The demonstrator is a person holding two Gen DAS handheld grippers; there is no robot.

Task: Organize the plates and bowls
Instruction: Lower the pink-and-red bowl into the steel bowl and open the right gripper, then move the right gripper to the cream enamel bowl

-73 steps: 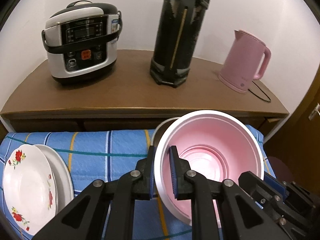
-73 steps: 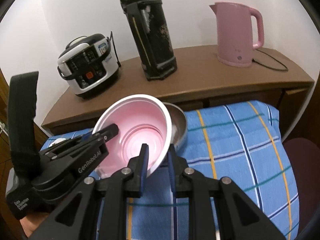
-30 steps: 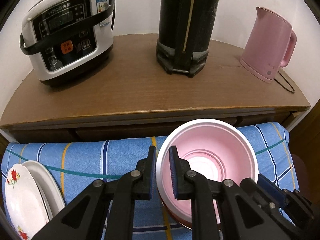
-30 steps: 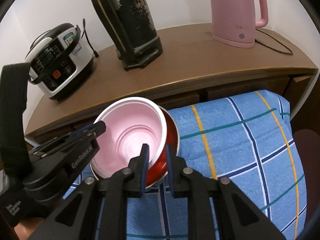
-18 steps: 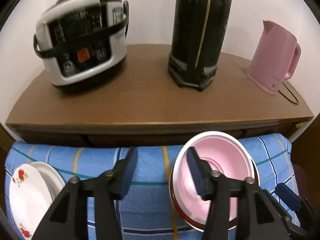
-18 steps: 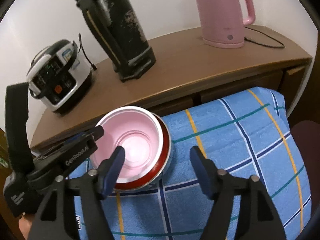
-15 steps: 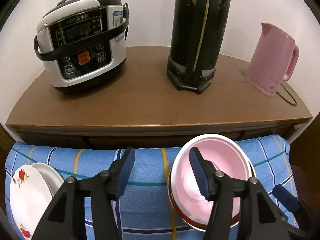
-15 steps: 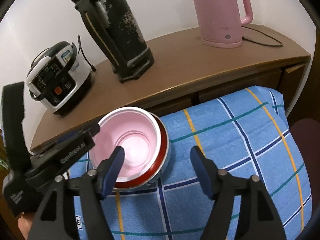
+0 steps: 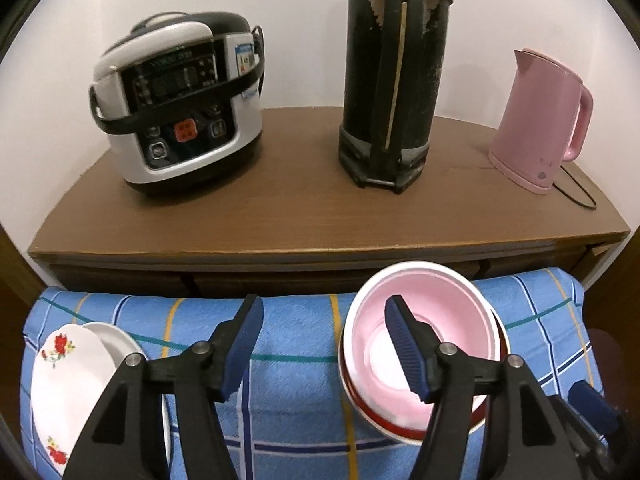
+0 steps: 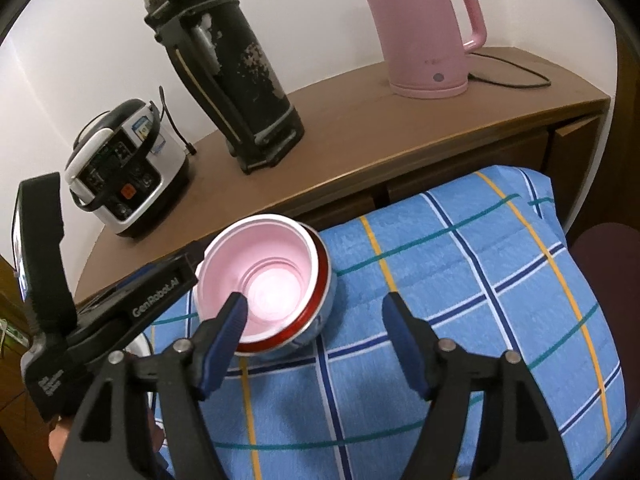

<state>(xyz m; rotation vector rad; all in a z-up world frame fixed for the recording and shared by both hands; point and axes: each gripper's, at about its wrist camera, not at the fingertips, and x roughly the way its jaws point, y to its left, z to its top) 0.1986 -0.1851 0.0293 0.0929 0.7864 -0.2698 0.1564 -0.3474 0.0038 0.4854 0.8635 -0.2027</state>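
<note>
Left gripper (image 9: 322,322): fingers spread and opening, nothing pinched; its right finger (image 9: 404,342) hangs over the pink bowl (image 9: 448,320), whether touching I cannot tell. Right gripper (image 10: 314,318): fingers spread and opening, empty; its left finger (image 10: 230,322) sits over the near rim.

Pink bowl rests nested in a red-rimmed bowl (image 10: 316,300) on the blue checked cloth (image 10: 460,280), below the wooden counter (image 9: 304,208).

Risks, as I judge:
- A finger over the rim could hook it on withdrawal and tip or drag the stack.
- The cloth looks soft, so a nudge may rock the stack.
- The two plates (image 9: 64,368) at the left lie overlapped at a slant under the left gripper's frame; a careless swing could knock them.
</note>
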